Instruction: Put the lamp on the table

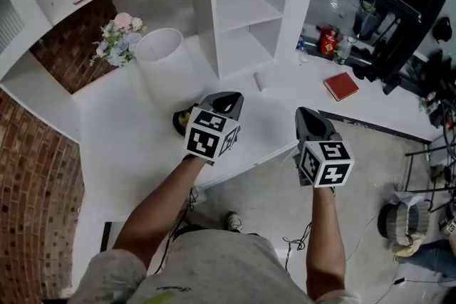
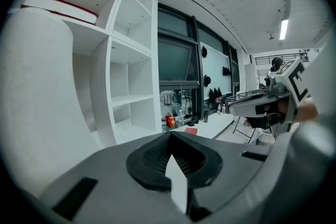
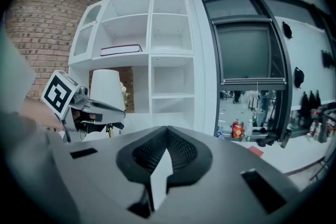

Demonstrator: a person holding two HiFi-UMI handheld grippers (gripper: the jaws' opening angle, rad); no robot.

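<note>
Lamp (image 1: 162, 75) stands on the white surface (image 1: 128, 146), just beside the left tongs (image 1: 226, 99) (pressed together, empty); right tongs (image 1: 308, 114) likewise closed on nothing. Shade (image 1: 158, 46) probably light and crushable: better to grip the base (image 1: 179, 122).

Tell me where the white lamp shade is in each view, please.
Head view: lamp shade, upper left of centre.
Left gripper view: lamp shade fills the left side.
Right gripper view: lamp shade, left of centre.
Shared landmark: the red can.
</note>
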